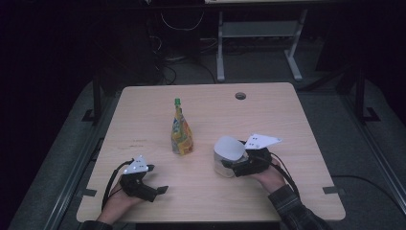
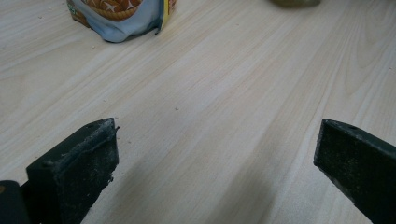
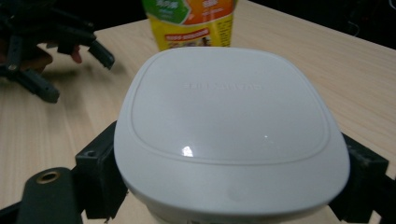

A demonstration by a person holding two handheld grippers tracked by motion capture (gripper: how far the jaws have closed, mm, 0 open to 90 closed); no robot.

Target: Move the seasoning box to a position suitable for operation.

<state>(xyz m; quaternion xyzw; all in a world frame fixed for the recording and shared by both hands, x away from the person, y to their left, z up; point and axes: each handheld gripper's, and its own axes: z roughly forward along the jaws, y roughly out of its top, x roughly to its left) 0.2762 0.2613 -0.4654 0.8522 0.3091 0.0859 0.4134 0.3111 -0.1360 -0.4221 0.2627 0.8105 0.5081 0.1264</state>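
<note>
The right gripper [image 1: 235, 160] clamps a white, rounded plastic lidded container [image 1: 228, 152] at four o'clock on the light wooden tabletop [image 1: 268, 120], seemingly poised to lift, while the left gripper [image 1: 160, 190] rests wide open and empty at seven o'clock, near an orange-and-green spouted drink pouch [image 1: 181, 132].

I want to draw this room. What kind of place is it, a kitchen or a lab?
Probably a lab or workshop, not a kitchen. A bare wooden table with a cable hole stands on grey floor, loose cables and a metal bench frame sit behind, and the surroundings are dark.
</note>
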